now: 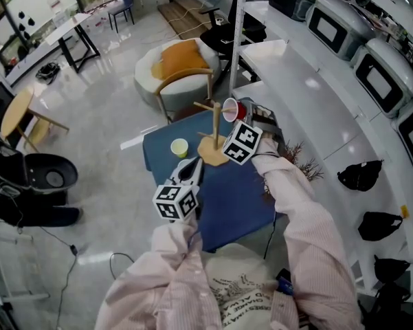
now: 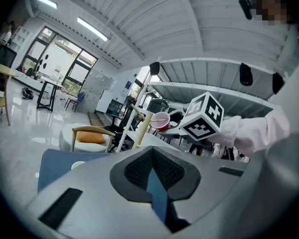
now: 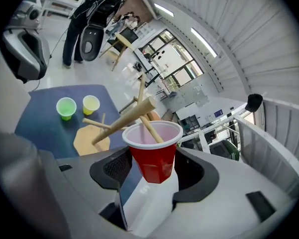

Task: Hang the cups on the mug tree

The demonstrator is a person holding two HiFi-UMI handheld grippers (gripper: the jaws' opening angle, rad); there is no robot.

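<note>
Red cup [image 3: 154,156] pinched in right gripper [image 3: 152,169], up at the mug tree [image 1: 214,126].

Grips the cup's lower body between wide-set jaws, rim tipped toward the wooden trunk near its top, with one slanted peg reaching into the open mouth. Shows left gripper [image 2: 152,158] pressed together on nothing, low over the blue table [image 1: 240,198], apart from the tree. Finds a yellow cup [image 1: 179,147] and a green cup [image 3: 66,107] upright on that table, side by side, near the tree's flat wooden base.

Mug tree [image 1: 214,126] on table [image 1: 233,205]; cup [image 1: 230,110] over peg; second cup [image 1: 179,147] on table, left of tree
</note>
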